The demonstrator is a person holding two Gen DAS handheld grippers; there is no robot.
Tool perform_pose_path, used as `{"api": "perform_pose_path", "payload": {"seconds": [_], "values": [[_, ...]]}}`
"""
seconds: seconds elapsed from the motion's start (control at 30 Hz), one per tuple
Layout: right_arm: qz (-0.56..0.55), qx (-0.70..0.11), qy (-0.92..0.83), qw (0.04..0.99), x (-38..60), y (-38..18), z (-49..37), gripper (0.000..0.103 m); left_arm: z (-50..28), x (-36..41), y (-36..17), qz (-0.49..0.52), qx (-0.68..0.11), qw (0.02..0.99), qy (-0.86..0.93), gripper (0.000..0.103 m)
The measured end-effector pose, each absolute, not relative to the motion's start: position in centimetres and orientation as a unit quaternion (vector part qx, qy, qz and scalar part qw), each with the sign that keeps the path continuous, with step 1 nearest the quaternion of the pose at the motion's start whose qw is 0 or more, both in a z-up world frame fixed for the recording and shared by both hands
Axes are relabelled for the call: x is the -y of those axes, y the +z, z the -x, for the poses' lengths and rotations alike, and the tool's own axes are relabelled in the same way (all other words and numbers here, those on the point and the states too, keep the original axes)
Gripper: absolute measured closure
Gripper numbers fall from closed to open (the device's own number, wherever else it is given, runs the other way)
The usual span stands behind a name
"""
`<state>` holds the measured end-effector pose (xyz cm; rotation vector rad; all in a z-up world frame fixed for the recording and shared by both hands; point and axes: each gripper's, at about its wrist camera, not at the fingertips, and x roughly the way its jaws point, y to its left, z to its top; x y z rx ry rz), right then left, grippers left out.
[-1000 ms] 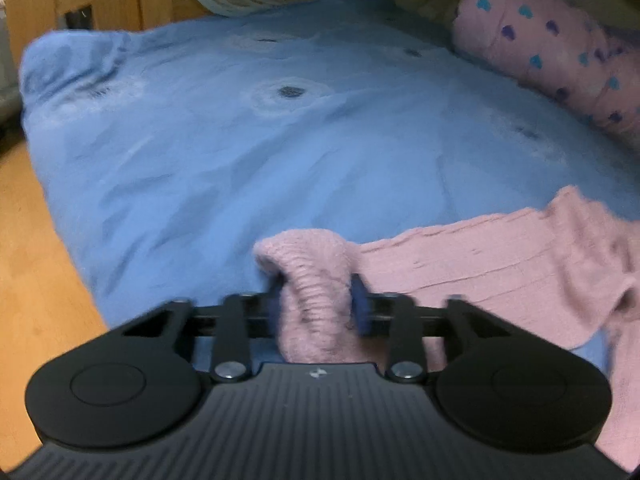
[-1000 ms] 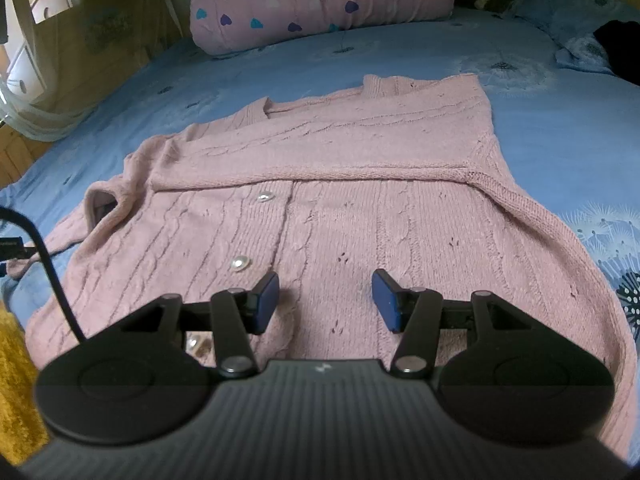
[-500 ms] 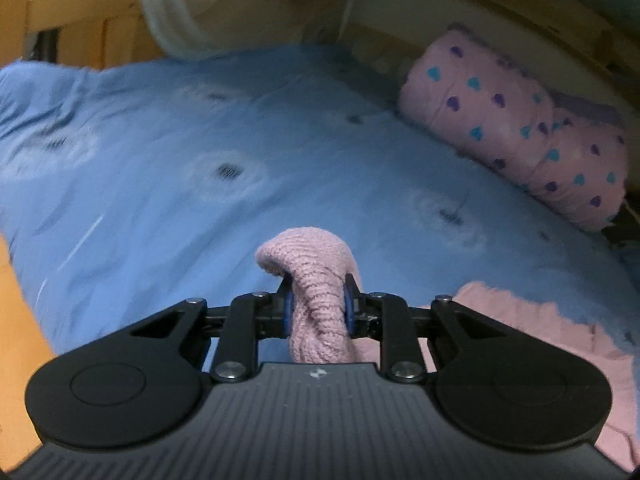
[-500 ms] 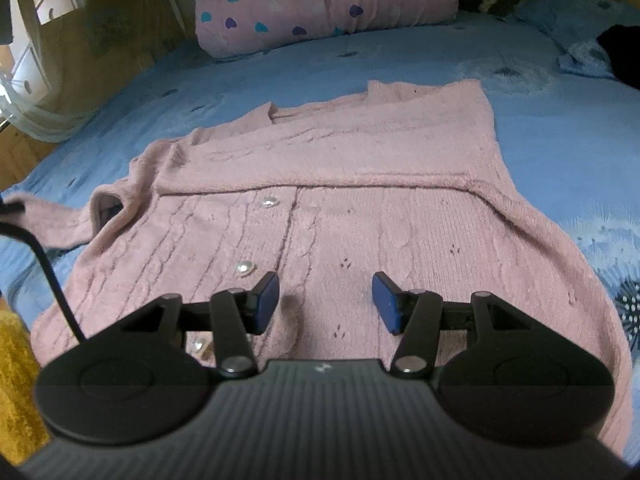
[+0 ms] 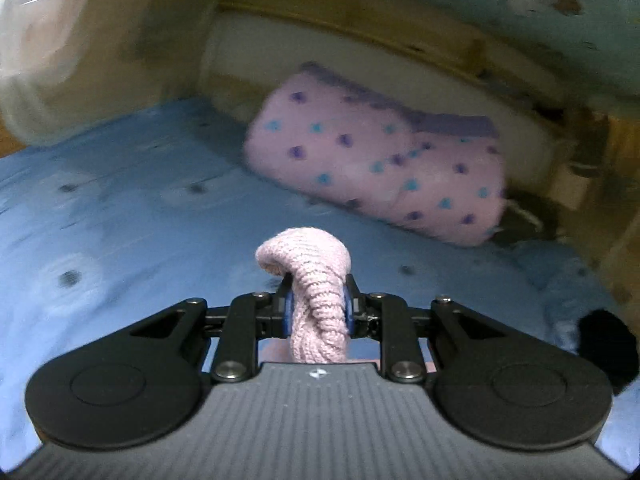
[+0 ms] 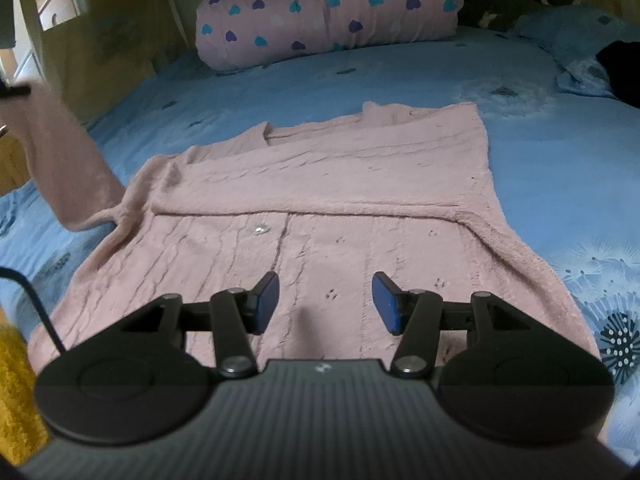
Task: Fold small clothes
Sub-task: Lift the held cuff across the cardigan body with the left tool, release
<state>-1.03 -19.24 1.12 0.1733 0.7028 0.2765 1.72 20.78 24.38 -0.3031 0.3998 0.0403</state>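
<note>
A pink knit cardigan (image 6: 320, 200) lies flat on the blue bed sheet (image 6: 560, 160), its right sleeve folded across the chest. My left gripper (image 5: 318, 306) is shut on the cuff of the left sleeve (image 5: 312, 272) and holds it high above the bed. In the right wrist view that sleeve (image 6: 68, 160) rises from the cardigan's left shoulder toward the upper left. My right gripper (image 6: 325, 300) is open and empty, low over the cardigan's lower front near the button placket.
A pink pillow with hearts (image 6: 328, 12) (image 5: 380, 176) lies at the head of the bed. A dark garment (image 6: 620, 68) lies on a blue pillow at the far right. Yellow cloth (image 6: 16, 380) shows at the lower left. A wooden bed frame (image 5: 400, 28) runs behind.
My left gripper has lifted the sleeve cuff up off the bed and swung toward the pillow. The sleeve now hangs raised. My right gripper has stayed open, shifting slightly forward.
</note>
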Motion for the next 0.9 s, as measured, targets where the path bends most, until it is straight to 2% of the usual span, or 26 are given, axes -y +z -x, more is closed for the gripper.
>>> {"api": "perform_pose_path", "payload": {"seconds": [0.17, 0.37, 0.57, 0.9], "values": [[-0.095, -0.337, 0.138, 0.926, 19.7, 1.0, 0.7, 0.048, -4.1, -14.2, 26.6, 0.136, -0.189, 0.971, -0.050, 0.077], [-0.116, -0.331, 0.134, 0.927, 20.7, 0.7, 0.6, 0.048, -6.7, -5.7, 26.2, 0.111, -0.199, 0.968, -0.107, 0.077], [-0.143, -0.323, 0.122, 0.928, 22.3, 0.2, 0.6, 0.048, -10.5, 1.1, 21.7, 0.095, -0.260, 0.951, -0.140, 0.077], [-0.164, -0.325, 0.116, 0.924, 23.3, -0.5, 0.3, 0.048, -14.9, 7.8, 9.9, 0.023, -0.359, 0.922, -0.141, 0.076]]}}
